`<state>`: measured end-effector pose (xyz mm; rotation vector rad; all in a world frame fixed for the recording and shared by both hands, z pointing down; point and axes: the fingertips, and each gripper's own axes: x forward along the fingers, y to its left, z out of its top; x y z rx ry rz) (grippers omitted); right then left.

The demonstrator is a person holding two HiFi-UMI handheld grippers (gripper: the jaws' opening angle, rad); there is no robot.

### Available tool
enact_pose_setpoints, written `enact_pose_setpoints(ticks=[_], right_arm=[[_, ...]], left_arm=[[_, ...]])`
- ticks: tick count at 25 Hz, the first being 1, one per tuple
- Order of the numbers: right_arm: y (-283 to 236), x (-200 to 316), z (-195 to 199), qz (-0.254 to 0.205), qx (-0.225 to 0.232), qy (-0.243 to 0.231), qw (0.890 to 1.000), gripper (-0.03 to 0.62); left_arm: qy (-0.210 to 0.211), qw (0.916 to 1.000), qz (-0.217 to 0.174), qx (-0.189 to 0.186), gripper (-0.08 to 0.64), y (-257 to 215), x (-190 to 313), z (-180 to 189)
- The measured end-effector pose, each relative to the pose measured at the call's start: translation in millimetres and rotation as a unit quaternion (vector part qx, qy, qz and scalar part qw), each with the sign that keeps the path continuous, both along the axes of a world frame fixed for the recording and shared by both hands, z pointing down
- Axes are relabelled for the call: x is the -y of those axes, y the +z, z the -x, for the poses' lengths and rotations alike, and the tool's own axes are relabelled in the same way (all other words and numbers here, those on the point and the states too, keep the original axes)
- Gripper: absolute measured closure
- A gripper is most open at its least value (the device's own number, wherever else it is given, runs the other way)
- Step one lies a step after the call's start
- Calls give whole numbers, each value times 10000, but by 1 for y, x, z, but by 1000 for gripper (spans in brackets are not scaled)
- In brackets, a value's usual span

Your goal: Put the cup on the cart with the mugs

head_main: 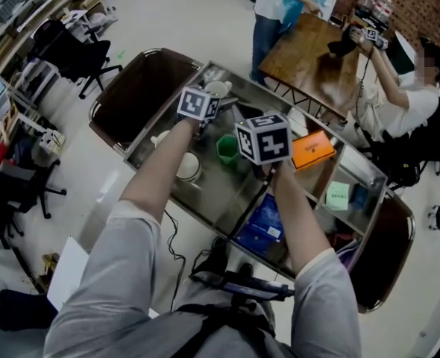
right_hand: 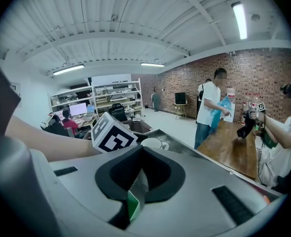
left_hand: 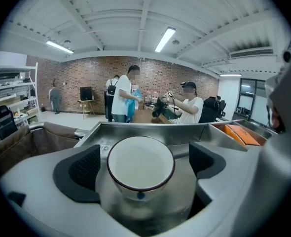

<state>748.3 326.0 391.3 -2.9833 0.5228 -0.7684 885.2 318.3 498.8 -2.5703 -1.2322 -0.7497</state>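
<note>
Brackets a white cup [left_hand: 140,162] on the cart [head_main: 224,192] with the left gripper [left_hand: 144,165], spread wide and clear of it. Holds the right gripper [right_hand: 141,148] pressed together near a green cup [head_main: 227,149].

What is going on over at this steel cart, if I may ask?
A person works two handheld grippers over a stainless steel cart. The left gripper stands open around a white dark-rimmed cup that sits on the cart, pads clear of it. The right gripper is shut, a sliver of green showing between its jaws.
</note>
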Motion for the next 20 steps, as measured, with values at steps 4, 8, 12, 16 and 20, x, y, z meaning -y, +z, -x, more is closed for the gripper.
enact_pose_setpoints(ticks=[4,8,12,16,20], right_arm=[[-3,-1,10,-28,-28,-4,10000,586],[-9,1,28,-74,-32,-94,9999,586],[-18,1,55,-177,-108,-224,9995,586],[-34,-2,91,-249,-275,-354,9987,586],[-43,0,135,-273,-368,-496,9977,586]], left_arm=[[2,9997,-10,-249,11,-23,4,15],[-84,9991,-31,-415,11,-47,16,36],[-178,9983,-27,-563,12,-71,31,68],[-365,9963,-78,-771,24,-102,47,112],[-648,9918,32,-1104,207,-137,64,161]])
